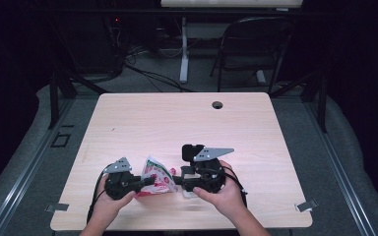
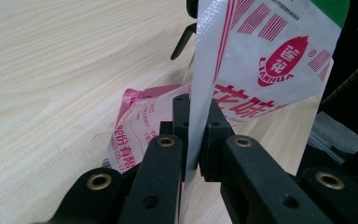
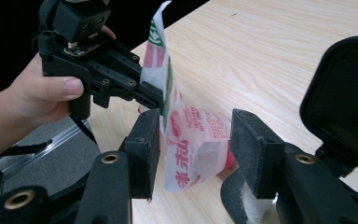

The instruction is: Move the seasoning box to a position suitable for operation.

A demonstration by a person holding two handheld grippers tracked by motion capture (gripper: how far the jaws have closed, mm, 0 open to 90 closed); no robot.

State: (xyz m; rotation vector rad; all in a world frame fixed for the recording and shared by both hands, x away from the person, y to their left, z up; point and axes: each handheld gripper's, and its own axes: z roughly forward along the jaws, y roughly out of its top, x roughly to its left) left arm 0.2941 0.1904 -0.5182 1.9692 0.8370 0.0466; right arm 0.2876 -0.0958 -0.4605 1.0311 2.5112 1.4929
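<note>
Red-and-white plastic bag at table's near edge, 6 o'clock from cable hole — part lifted, rest on wood. Left gripper clamped on bag's edge. Right gripper jaws apart, bag between, pads not pressing. Step: second grip — next, close right jaws on opposite layer.

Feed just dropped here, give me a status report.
Left claw shut on the bag. Right claw open around its other end, pads clear. Table unobstructed.
</note>
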